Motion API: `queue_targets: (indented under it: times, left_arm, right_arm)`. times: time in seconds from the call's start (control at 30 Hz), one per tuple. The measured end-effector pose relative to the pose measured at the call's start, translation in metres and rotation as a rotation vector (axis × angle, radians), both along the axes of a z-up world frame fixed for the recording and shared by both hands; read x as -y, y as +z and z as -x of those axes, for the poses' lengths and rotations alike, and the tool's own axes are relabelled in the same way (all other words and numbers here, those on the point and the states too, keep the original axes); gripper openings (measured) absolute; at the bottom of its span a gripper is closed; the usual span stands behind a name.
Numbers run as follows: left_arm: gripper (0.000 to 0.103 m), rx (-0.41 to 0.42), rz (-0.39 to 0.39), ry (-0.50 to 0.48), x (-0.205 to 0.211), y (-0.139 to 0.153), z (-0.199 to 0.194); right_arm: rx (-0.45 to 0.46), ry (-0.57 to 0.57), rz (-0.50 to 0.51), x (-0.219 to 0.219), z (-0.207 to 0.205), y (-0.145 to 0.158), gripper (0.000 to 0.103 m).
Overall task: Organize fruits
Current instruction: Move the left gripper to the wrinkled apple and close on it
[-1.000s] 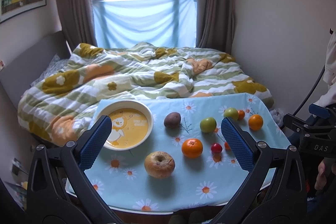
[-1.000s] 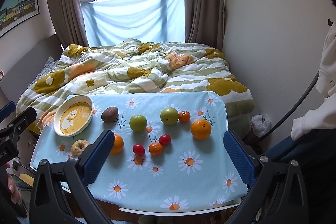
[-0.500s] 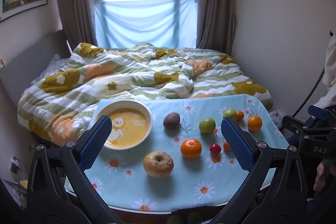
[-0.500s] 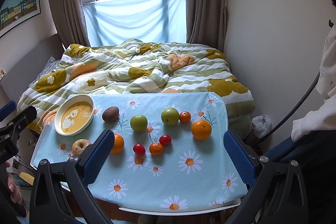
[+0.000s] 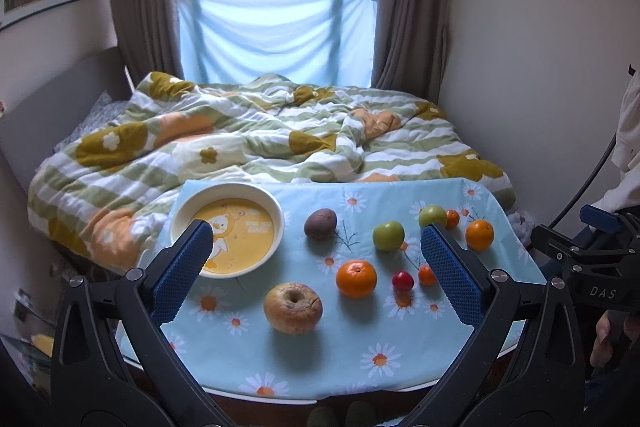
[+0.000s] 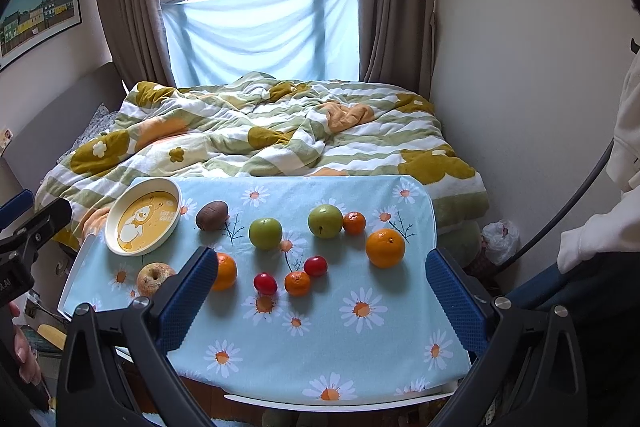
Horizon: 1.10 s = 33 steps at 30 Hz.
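A small table with a blue daisy cloth holds loose fruit. A yellow duck bowl stands empty at its far left. Near it lie a brown kiwi, a wrinkled apple and an orange. Two green apples, small tangerines, red cherry tomatoes and a big orange lie to the right. My left gripper and right gripper are open, empty, above the table's near edge.
A bed with a green and yellow flowered quilt lies right behind the table. A wall stands to the right, where a white plastic bag sits on the floor. The person's sleeve is at far right.
Both views have shifted slightly; the grippers have drifted a little over the table. The fruit has not moved and both grippers stay open.
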<state>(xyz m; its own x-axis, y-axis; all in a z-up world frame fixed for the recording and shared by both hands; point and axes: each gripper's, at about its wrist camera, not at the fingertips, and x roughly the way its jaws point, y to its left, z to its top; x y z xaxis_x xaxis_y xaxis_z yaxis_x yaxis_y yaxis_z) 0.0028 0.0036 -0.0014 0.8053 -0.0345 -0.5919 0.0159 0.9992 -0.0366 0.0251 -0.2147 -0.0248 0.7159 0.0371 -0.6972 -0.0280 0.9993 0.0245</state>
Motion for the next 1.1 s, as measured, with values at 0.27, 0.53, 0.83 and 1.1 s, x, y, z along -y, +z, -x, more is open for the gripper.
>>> queue_targets:
  times: [0.27,0.53,0.83,1.1]
  left_arm:
    - [0.103,-0.105,0.010,0.064,-0.001,-0.027,-0.009]
    - [0.103,-0.187,0.023,0.122,-0.001,-0.081,-0.024]
    - [0.103,-0.291,0.024,0.149,-0.009,-0.149,-0.045]
    - [0.103,-0.367,0.023,0.130,-0.009,-0.192,-0.063]
  right_arm:
    - [-0.068,0.053,-0.021,0.004,-0.014,-0.026,0.103]
    - [-0.108,0.128,-0.048,0.013,-0.028,-0.072,0.103]
    - [-0.187,0.154,-0.045,0.007,-0.051,-0.130,0.103]
    - [-0.267,0.156,-0.024,-0.002,-0.066,-0.169,0.103]
